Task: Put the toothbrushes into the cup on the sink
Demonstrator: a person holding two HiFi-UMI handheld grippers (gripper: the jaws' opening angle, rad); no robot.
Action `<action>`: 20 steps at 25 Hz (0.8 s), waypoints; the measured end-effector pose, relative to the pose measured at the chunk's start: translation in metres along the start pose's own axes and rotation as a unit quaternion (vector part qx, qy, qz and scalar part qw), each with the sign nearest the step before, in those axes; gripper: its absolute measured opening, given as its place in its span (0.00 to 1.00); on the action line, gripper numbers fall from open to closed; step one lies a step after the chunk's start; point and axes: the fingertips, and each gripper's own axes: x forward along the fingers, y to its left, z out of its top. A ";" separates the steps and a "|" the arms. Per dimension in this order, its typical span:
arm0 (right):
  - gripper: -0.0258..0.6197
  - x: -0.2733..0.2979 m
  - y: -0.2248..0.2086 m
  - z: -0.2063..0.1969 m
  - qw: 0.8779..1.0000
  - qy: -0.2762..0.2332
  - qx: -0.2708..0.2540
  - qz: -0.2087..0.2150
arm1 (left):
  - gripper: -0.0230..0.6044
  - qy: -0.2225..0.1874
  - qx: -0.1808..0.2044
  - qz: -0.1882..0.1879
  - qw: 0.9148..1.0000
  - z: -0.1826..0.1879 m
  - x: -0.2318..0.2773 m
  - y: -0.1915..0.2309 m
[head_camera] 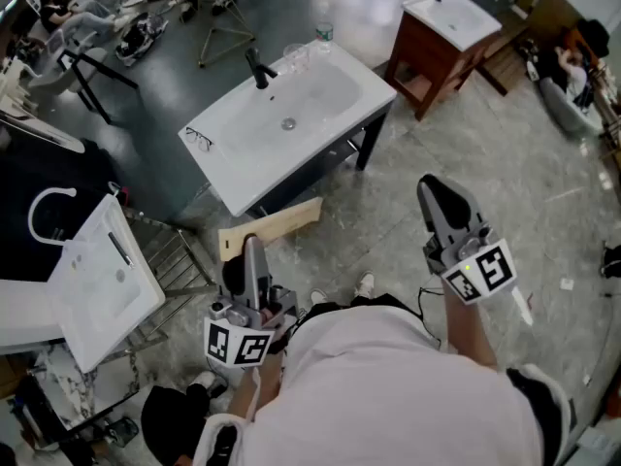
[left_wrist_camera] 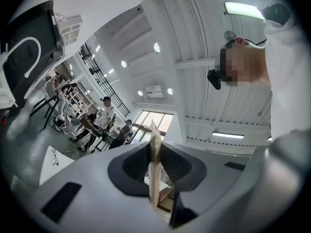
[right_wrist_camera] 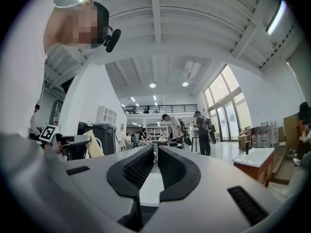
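The white sink (head_camera: 243,153) with a black faucet (head_camera: 258,69) stands ahead of me on a dark frame. A clear cup (head_camera: 294,56) sits at the sink's far right corner. My left gripper (head_camera: 252,249) is held low near my body and points upward, away from the sink. In the left gripper view my left gripper (left_wrist_camera: 154,147) is shut on a thin beige stick (left_wrist_camera: 154,171), apparently a toothbrush handle seen edge-on. My right gripper (head_camera: 439,190) is raised at my right, well short of the sink. In the right gripper view my right gripper (right_wrist_camera: 155,161) holds nothing, its pads almost touching.
A pair of glasses (head_camera: 198,140) lies on the sink's left end. A wooden plank (head_camera: 277,224) lies on the floor between me and the sink. Another white basin (head_camera: 97,280) stands at my left, and a second sink on a brown cabinet (head_camera: 456,13) far right. People stand in the background.
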 end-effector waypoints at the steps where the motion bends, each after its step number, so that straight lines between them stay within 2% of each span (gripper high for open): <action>1: 0.12 -0.002 -0.001 0.000 1.000 0.001 0.001 0.002 | 0.14 -0.002 0.001 0.001 1.000 0.000 -0.001 -0.002; 9: 0.12 -0.009 -0.007 -0.005 1.000 0.004 0.007 0.016 | 0.13 -0.006 0.010 0.008 1.000 -0.005 -0.001 -0.014; 20: 0.12 -0.026 -0.043 -0.006 1.000 0.005 0.017 0.018 | 0.13 -0.007 0.024 0.026 0.999 -0.020 0.016 -0.035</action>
